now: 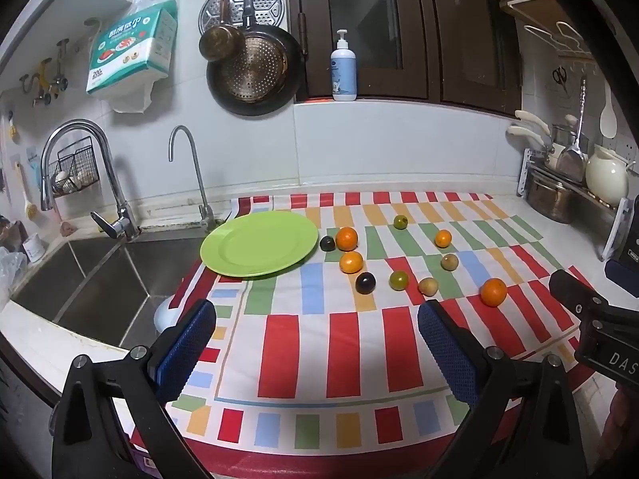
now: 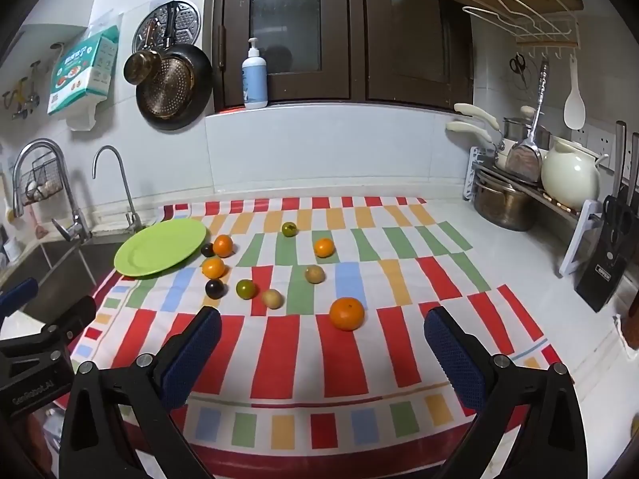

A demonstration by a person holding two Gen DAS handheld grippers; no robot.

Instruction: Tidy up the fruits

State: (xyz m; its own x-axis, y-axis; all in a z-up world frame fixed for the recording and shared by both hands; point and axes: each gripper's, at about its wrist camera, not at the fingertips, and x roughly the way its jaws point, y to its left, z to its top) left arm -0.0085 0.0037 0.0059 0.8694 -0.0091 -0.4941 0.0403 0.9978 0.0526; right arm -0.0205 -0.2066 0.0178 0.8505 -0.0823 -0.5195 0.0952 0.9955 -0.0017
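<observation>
A green plate lies empty at the left end of a striped cloth, beside the sink. Several small fruits are scattered to its right: oranges, among them the nearest orange, dark plums, green fruits and tan ones. My left gripper is open above the cloth's near part, nothing between its blue pads. My right gripper is open too, with the nearest orange just beyond its fingertips.
A steel sink with two taps lies left of the cloth. A rack with pots and a cream jug and a knife block stand at the right. Pans hang on the wall; a pump bottle stands on the sill.
</observation>
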